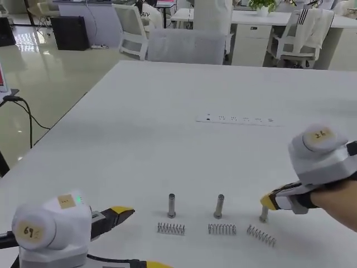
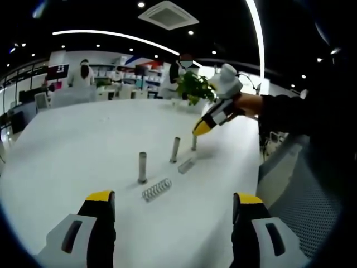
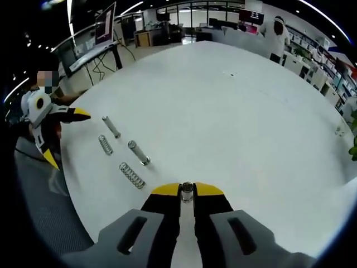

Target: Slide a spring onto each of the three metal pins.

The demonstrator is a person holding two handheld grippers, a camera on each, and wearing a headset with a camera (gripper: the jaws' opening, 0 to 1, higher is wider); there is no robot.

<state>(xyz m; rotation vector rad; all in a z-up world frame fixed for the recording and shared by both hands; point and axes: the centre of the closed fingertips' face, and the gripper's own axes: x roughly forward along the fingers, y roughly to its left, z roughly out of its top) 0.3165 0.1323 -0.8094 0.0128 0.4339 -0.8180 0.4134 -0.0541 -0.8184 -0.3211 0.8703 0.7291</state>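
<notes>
- Office furniture fills the background, with white chairs point(image 1: 134, 29) and desks well apart from the work.
- Nearer, the broad white worktop point(image 1: 167, 123) carries the task's things along its near edge. A flush row of sockets point(image 1: 236, 119) sits far beyond them, and nothing stands in the way.
- The left hand-held gripper point(image 2: 174, 198) hovers at the near left with its jaws wide and holding nothing. It points along the row of pins.
- The right hand-held gripper point(image 3: 187, 188) comes in from the right. Its jaws are narrow and pinched on the head of the right-hand pin point(image 1: 264, 214).
- Three short grey metal pins stand upright in one row across the worktop: the left pin point(image 1: 172, 205), the middle pin point(image 1: 220, 205) and the right-hand pin.
- Three small coiled steel springs lie flat, one just on the near side of each pin and apart from it. These are the left spring point(image 1: 170, 228), the middle spring point(image 1: 222, 229) and the right spring point(image 1: 261, 235), which lies slightly askew.
- Each spring's long axis runs along the row, crosswise to its upright pin, so by my reading a spring must be stood on end before it can go over a pin head.
- The empty left hand-held gripper is nearest the left spring, which lies ahead of it and to its right in the head view. The right spring lies just below and nearer than the occupied right jaws.
</notes>
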